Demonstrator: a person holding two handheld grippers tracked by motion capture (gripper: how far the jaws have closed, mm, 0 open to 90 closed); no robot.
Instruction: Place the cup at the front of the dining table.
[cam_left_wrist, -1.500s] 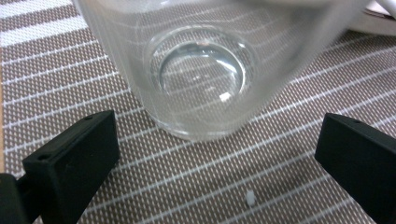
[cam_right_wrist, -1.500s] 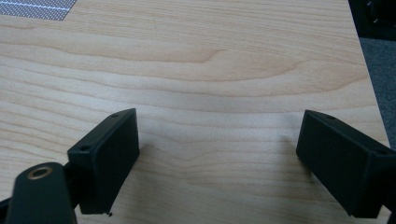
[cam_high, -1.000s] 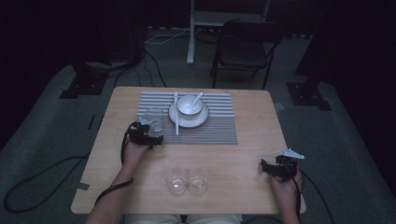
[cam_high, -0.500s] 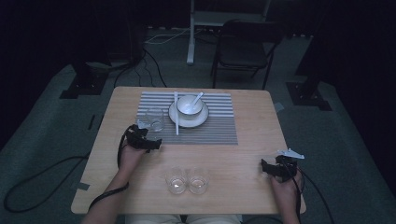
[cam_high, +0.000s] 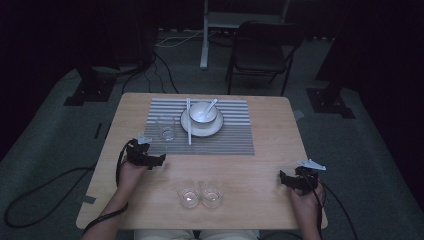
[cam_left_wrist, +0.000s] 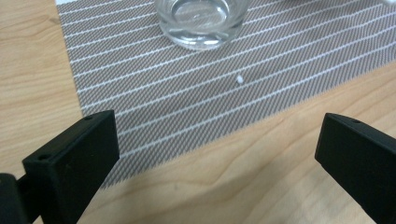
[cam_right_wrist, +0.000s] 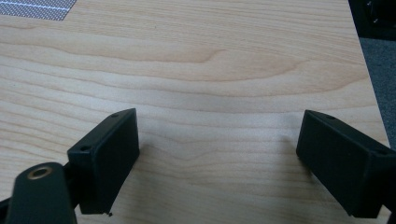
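A clear glass (cam_high: 165, 127) stands on the left part of the striped grey placemat (cam_high: 235, 140). My left gripper (cam_high: 149, 151) is open just short of the mat's near left corner, a little back from that glass. In the left gripper view the glass base (cam_left_wrist: 201, 21) is at the top, beyond the open left gripper (cam_left_wrist: 219, 154), with mat and bare wood between the jaws. My right gripper (cam_high: 295, 178) rests open near the table's right front corner. In the right gripper view the open right gripper (cam_right_wrist: 217, 163) frames only bare wood.
A white bowl (cam_high: 202, 112) with a spoon sits on a plate (cam_high: 216, 129) on the mat, a white stick (cam_high: 189, 127) lying beside it. Two small glasses (cam_high: 188, 193) (cam_high: 212, 193) stand side by side near the front edge. A chair (cam_high: 260, 55) stands beyond the table.
My left gripper has drawn back slightly from the glass on the mat toward the near edge. The right gripper has stayed still.
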